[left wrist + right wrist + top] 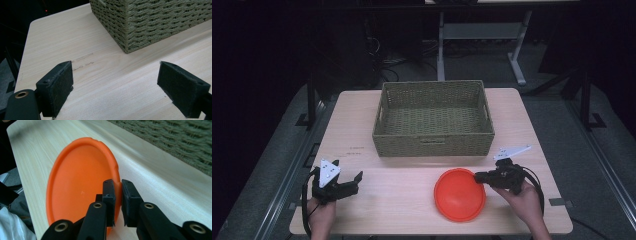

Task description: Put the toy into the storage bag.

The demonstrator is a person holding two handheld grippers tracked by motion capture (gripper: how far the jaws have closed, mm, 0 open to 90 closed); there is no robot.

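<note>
Right gripper (118,202) clamped on orange plate (459,194) rim at its right edge; plate likely light, stiff, slick plastic. Left gripper (116,87) jaws apart, empty.

The round plastic plate (459,195) is solid orange, unpatterned. The rectangular woven basket (433,141) is olive-green with a tight plaited weave. The wooden table (387,200) is pale beige with fine straight grain. Both grippers, left (354,181) and right (478,176), are black; each carries a light grey plate.
</note>
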